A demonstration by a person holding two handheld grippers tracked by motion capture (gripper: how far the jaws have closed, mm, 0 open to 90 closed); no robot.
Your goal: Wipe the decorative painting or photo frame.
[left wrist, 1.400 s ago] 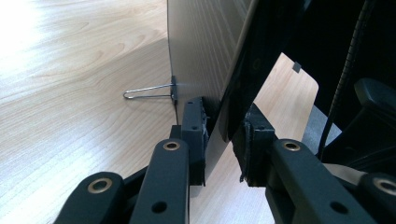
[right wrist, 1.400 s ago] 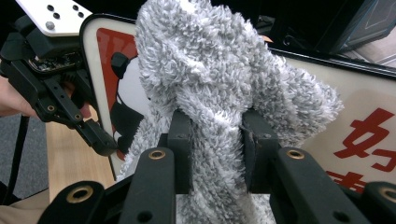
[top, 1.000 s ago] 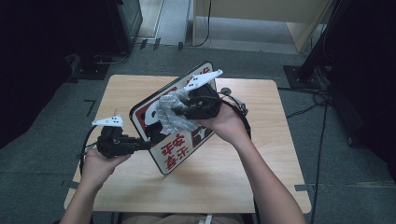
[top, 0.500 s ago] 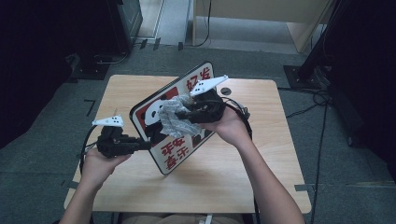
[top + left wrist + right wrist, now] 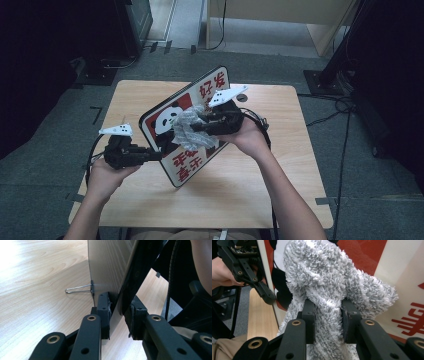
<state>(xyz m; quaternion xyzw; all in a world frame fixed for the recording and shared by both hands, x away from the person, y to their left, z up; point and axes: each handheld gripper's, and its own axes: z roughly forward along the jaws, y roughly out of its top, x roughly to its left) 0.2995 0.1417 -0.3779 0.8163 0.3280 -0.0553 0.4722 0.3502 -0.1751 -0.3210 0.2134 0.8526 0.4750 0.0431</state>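
We hold the panda sign (image 5: 200, 107) tilted up off the counter (image 5: 280, 200), its lower corner resting near the counter's middle. Our left hand-held gripper (image 5: 155, 155) is clenched on the sign's left edge, the pads (image 5: 103, 306) pinching the thin board from both faces. Our right hand-held gripper (image 5: 197, 126) is clamped around a fluffy grey cloth (image 5: 329, 277), which is pressed against the sign's printed face over the panda.

The risk we see: wiping pushes on a board held by one edge only, so it could pivot or slip out of the left pads, and the corner on the counter may skid. The cloth could also pull out of the grip if dragged hard.

Around the sign the counter has room, most of it on the near side.
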